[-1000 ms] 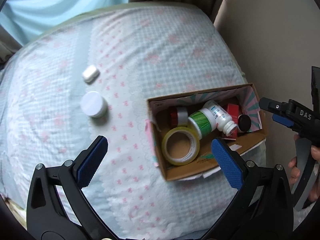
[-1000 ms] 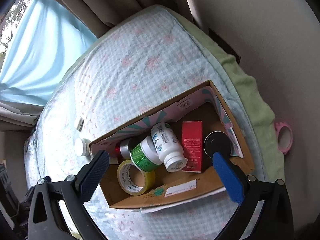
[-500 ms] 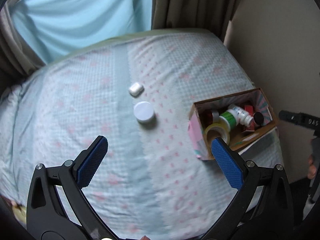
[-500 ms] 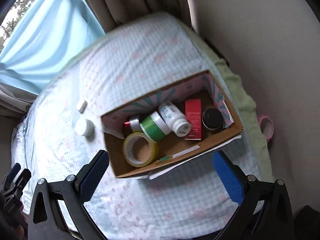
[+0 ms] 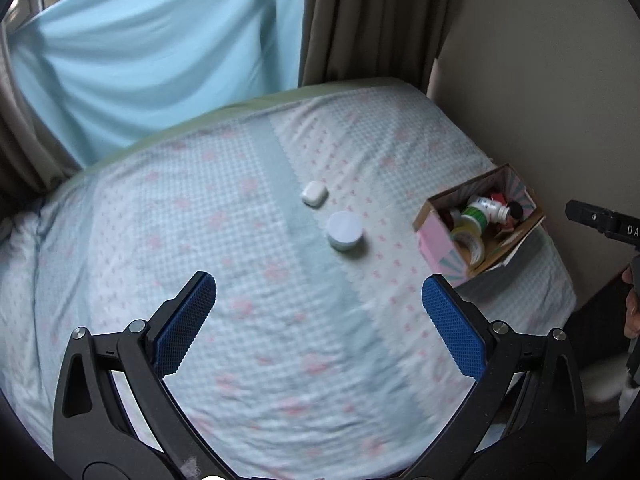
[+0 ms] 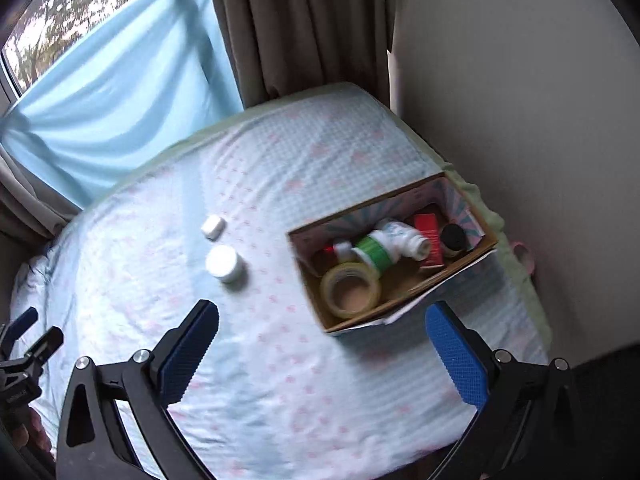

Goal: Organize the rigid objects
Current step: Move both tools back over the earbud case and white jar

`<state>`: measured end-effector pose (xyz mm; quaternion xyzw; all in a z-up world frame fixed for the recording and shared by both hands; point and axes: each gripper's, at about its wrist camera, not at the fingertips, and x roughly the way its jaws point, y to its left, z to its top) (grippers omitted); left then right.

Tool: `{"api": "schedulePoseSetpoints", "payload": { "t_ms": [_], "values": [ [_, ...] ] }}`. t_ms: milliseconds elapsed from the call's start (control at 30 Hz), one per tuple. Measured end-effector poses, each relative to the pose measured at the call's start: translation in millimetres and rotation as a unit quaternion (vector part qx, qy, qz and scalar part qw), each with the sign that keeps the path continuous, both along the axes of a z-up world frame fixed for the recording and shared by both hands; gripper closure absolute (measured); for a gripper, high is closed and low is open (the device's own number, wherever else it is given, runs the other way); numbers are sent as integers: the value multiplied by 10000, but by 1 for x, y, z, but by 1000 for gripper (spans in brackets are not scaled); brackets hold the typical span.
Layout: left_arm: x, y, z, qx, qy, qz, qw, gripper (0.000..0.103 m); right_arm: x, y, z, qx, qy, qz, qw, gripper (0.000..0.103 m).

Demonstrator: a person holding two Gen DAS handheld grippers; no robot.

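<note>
A cardboard box sits at the bed's right edge, holding a tape roll, a green-labelled bottle, a white bottle, a red carton and a black-lidded jar. A white round jar and a small white case lie on the bedsheet left of the box. My left gripper is open and empty, high above the bed. My right gripper is open and empty, above the bed in front of the box.
The bed has a light blue sheet with pink dots. A wall runs along its right side, curtains and a blue cloth stand behind. A pink tape ring lies between bed and wall.
Both grippers have pulled up and back from the box, so the bed and box look smaller and further away. Both stay open and empty. The objects have not moved.
</note>
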<state>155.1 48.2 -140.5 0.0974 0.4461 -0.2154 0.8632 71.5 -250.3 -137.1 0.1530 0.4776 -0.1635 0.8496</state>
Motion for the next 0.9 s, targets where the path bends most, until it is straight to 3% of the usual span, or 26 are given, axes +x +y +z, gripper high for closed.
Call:
{"api": "schedulePoseSetpoints", "payload": {
  "t_ms": [200,433,633,900],
  "values": [
    [33,26,-5,367,-208,-331,9986,0,5,65,-4,-187,-168,371,9990,0],
    [98,10,-39,480,214,-695,9962,0,31,115,-45,-368,-51,1083,9934,0],
    [165,-34,-92,856,617,-1104,9883,0,76,133,-93,-528,152,1453,9879,0],
    [264,-104,-193,1290,1173,-1541,9725,1,146,132,-177,-615,333,1671,9834,0]
  ]
}}
